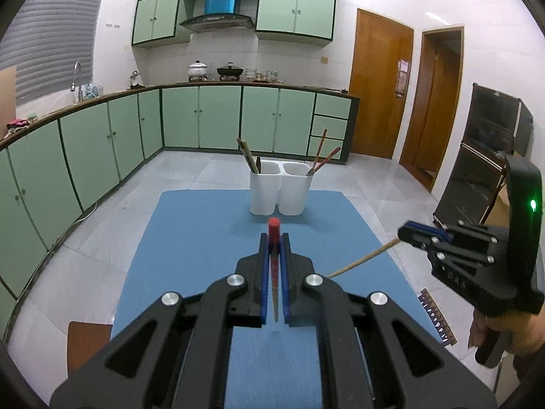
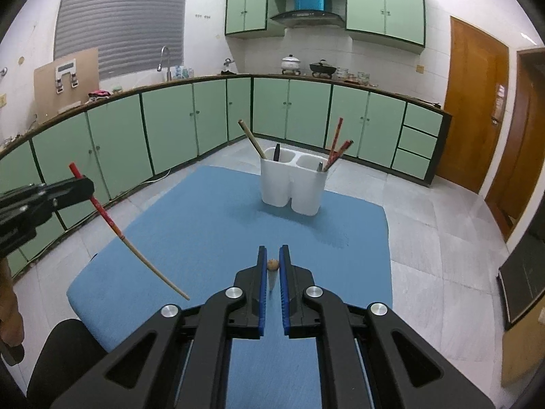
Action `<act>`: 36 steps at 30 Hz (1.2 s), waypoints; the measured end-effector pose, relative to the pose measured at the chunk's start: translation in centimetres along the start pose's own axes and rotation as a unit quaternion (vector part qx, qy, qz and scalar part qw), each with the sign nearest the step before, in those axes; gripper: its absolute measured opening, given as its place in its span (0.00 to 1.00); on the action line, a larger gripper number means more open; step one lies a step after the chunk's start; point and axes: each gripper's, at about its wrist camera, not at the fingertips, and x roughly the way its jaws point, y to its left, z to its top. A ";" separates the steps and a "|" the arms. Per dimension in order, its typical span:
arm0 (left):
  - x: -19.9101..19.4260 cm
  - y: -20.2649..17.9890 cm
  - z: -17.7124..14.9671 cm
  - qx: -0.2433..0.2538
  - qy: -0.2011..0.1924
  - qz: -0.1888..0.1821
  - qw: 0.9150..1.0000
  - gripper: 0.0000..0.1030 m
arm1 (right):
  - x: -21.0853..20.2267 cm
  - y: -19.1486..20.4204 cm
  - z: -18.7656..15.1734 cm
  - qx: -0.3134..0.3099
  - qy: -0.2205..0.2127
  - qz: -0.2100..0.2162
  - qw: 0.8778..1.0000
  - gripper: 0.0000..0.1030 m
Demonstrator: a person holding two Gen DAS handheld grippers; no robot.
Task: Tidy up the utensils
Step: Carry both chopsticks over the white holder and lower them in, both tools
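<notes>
Left gripper (image 1: 275, 238): you clamp red chopstick (image 1: 273, 230) | right gripper (image 2: 273, 255): you clamp plain chopstick (image 2: 273, 265) | both lifted, ready to drop into holder (image 1: 280, 187).

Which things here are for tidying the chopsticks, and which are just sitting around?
For the job:
- red-topped chopstick in the left hand-held gripper
- plain wooden chopstick in the right hand-held gripper
- white two-cup holder
- blue mat

Just around:
- white pot
- black wok
- tap
</notes>
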 end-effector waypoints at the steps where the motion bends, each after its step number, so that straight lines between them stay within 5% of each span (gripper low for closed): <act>1: 0.4 0.0 0.3 0.000 0.005 -0.004 1.000 0.05 | 0.4 -0.2 0.6 -0.003 0.003 0.001 1.000 0.07; 22: 8.8 2.4 4.7 -0.001 0.085 -0.035 0.996 0.05 | 5.7 -3.4 7.3 0.012 0.058 0.028 0.998 0.07; 36: 9.2 1.6 14.3 0.022 0.029 -0.038 0.999 0.05 | 3.7 -4.3 15.3 0.001 0.021 0.012 1.000 0.07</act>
